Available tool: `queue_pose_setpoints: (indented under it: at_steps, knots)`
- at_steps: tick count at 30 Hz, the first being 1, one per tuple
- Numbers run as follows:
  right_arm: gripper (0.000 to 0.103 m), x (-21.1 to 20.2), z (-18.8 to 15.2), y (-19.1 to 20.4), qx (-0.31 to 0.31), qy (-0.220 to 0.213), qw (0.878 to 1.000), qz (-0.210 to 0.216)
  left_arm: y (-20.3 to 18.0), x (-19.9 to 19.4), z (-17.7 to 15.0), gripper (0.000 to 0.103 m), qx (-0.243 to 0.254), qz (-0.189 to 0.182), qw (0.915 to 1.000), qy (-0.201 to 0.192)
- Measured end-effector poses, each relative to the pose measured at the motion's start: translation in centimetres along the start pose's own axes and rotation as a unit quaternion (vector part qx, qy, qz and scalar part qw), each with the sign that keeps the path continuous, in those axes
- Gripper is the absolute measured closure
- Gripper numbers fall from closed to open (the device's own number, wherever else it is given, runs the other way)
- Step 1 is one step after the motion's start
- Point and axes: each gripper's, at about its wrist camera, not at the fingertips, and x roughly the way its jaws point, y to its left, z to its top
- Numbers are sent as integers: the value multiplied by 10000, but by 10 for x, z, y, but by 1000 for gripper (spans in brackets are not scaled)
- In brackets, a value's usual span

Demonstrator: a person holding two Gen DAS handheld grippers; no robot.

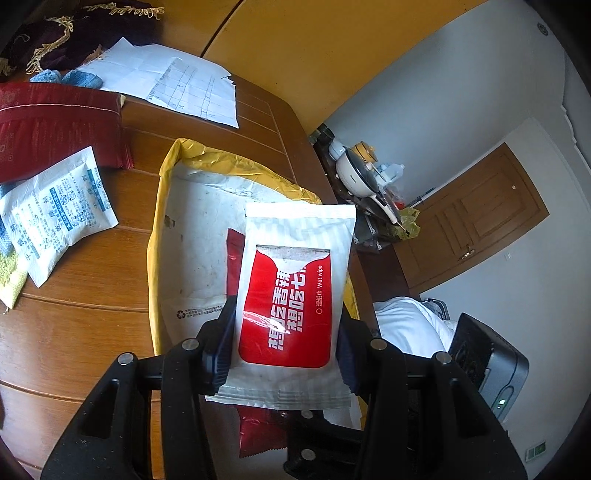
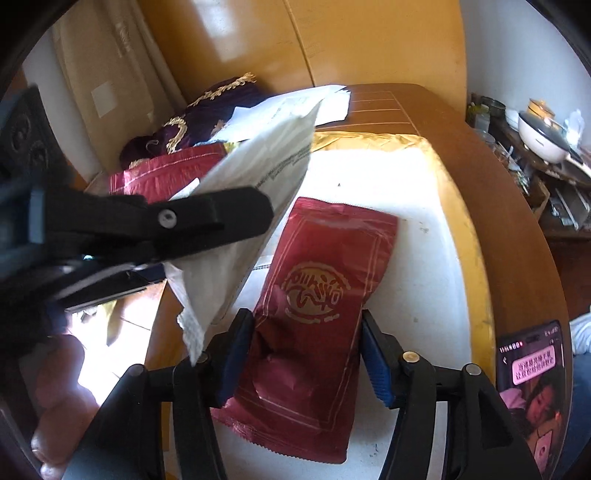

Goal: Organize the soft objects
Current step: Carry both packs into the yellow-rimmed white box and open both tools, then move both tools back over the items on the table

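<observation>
My left gripper (image 1: 284,350) is shut on a white wet wipe pack (image 1: 295,280) with a red label, held above a yellow-edged white mailer bag (image 1: 199,236) on the wooden table. From the right wrist view the same pack (image 2: 258,177) hangs tilted in the left gripper (image 2: 207,221), its sealed end pointing down. A dark red packet (image 2: 314,306) with a gold emblem lies on the mailer bag (image 2: 424,206). My right gripper (image 2: 306,358) is shut on it, pads pressed on both long edges, and the foil is wrinkled at the left pad. Part of that packet (image 1: 234,258) shows under the wipe pack.
A white sachet (image 1: 59,210), a red pouch (image 1: 55,125), papers (image 1: 173,81) and a purple gold-trimmed cloth (image 1: 74,33) lie at the far left. A phone (image 2: 532,387) sits at the table's right edge. A cluttered shelf with a pot (image 1: 358,173) stands beyond the table.
</observation>
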Motion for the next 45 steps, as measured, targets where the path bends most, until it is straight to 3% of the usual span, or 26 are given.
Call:
queue_pose_setpoints:
  at_steps: [3, 7, 11, 16, 24, 27, 31, 38, 43, 45]
  knots:
    - [42, -12, -1, -7, 164, -231, 9996, -91, 7, 3, 3, 58, -216, 36, 9998, -2]
    - [42, -23, -5, -10, 82, -394, 9992, -87, 10, 0, 3, 38, -290, 83, 9995, -57]
    - [42, -29, -5, -9, -70, -559, 9984, -59, 8, -6, 2, 25, -224, -183, 9995, -101]
    - [35, -33, 3, -8, -190, -713, 9973, -15, 8, -13, 3, 25, -97, -360, 9991, -182]
    - [35, -38, 7, -12, -518, -777, 9955, -137, 17, -26, 6, 24, -97, -365, 9979, -518]
    - [35, -52, 7, -18, -589, -1028, 9928, -190, 17, -29, 5, 23, -13, -295, 9977, -605]
    - [35, -82, 7, -37, -656, -1481, 9848, -623, 21, -30, 5, 23, -30, -250, 9976, -647]
    - [35, -86, 2, -85, -731, -1103, 9814, -1394, 23, -31, 4, 23, -27, -178, 9976, -669]
    - [35, -57, -2, -107, -817, -618, 9860, -1313, 21, -31, 2, 23, 36, -107, 9975, -695]
    - [35, -49, 8, -111, -769, -641, 9873, -1230, 21, -30, 2, 23, 49, -94, 9975, -697]
